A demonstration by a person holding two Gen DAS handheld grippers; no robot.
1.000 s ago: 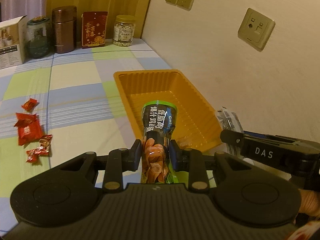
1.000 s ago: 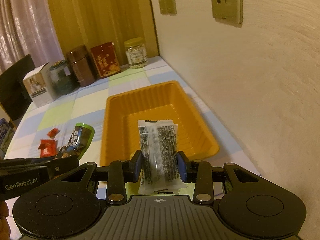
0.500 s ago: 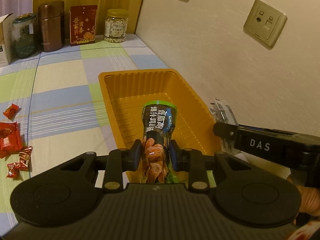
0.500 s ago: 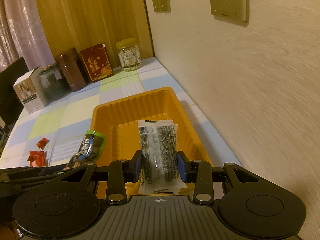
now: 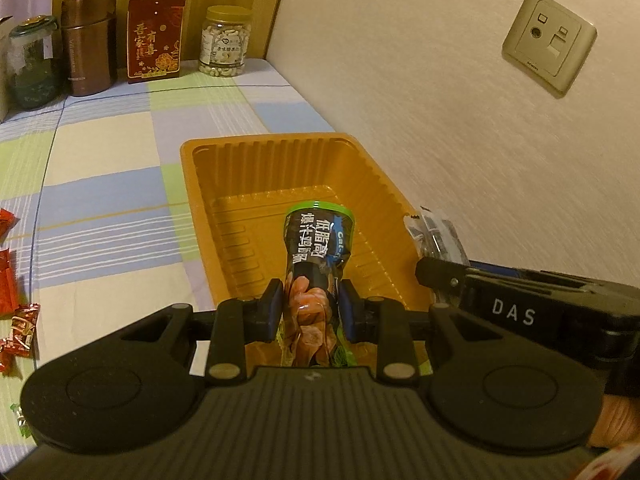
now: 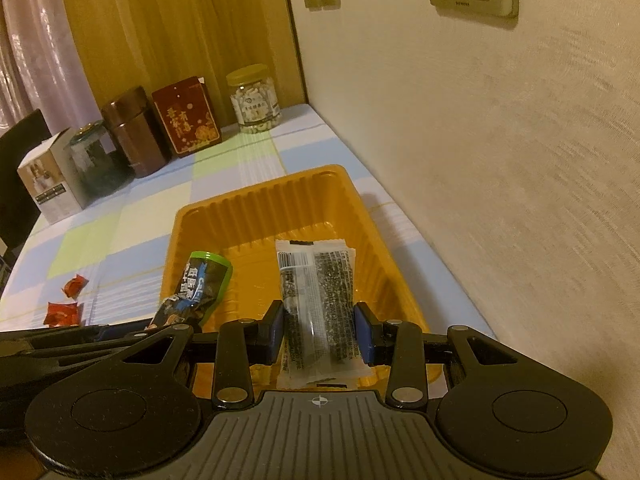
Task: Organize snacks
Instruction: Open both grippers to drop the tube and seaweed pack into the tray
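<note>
Left gripper (image 5: 312,308) is clamped narrow on a dark green-edged foil snack pouch with white Chinese lettering (image 5: 316,256), gripped near its lower half so the top pokes forward over the orange ribbed plastic tray (image 5: 280,160). Right gripper (image 6: 319,330) is pinched a bit wider on a clear flat plastic sachet of dark speckled snack (image 6: 316,296), held by its long edges, also hanging over the tray interior. Both tools tilt downward toward the tray floor, side by side, likely so both packs can drop in together; neither pack looks to be resting on the tray yet. Tray sits on the pastel checked tablecloth (image 5: 112,152) just beside the wall, apparently empty. Loose red candy wrappers (image 5: 20,328) lie well apart on the left, not yet collected. Jars, a brown canister and a red box (image 5: 156,38) stand at the far edge, uninvolved.
</note>
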